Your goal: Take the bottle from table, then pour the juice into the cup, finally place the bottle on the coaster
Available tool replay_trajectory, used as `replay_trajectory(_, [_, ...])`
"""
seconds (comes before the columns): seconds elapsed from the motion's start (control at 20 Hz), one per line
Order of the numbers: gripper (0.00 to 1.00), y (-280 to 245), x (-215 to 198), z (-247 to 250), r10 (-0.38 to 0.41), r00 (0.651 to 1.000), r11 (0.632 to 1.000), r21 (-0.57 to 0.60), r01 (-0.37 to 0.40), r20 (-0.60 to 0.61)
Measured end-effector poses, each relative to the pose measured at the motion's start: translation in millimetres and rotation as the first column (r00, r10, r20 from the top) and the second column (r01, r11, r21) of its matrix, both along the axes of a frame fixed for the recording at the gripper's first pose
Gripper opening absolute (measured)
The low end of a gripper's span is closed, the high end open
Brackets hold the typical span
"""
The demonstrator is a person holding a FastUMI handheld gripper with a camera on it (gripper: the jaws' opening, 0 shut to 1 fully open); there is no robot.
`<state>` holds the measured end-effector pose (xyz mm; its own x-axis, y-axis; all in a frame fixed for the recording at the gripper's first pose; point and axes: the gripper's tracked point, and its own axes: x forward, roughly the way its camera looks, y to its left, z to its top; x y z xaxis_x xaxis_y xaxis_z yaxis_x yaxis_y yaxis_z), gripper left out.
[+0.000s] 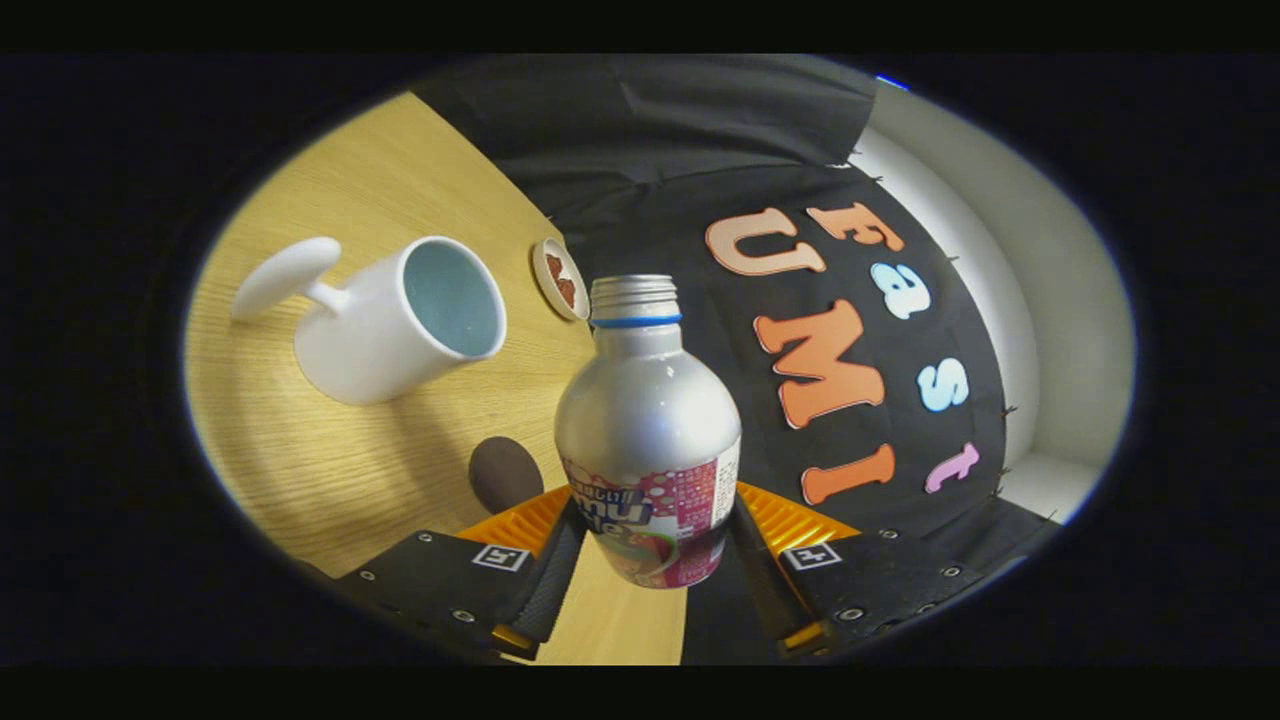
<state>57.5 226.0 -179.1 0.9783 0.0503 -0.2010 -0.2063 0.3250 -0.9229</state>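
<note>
Jaws clamped on bottle (648,430), both fingers (553,575) pressing its labelled lower body; gripper (655,565) holds it off the worktop (330,470), cap off, neck w/ blue ring pointing away. Cup (395,320), white w/ handle, beyond and to the left, mouth facing the bottle. Dark round coaster (505,473) near left finger. Small dish (560,280) past the cup.

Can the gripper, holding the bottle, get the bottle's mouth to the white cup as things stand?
Probably yes. The gripper is shut on the bottle, whose cap is off. The white cup stands beyond the fingers on the wooden table, with bare table between them. The dark coaster lies flat and blocks nothing.
</note>
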Motion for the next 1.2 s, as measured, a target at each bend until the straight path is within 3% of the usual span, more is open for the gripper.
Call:
replay_trajectory(0.4, [0.77,7.5,10.2,14.9,0.045,0.997,0.979,-0.2,-0.032,0.064])
replay_trajectory(0.7, [0.77,11.6,25.3,27.0,0.097,0.99,0.935,-0.351,-0.055,0.103])
replay_trajectory(1.2, [0.77,8.5,28.0,31.7,0.115,0.989,0.904,-0.423,-0.066,0.09])
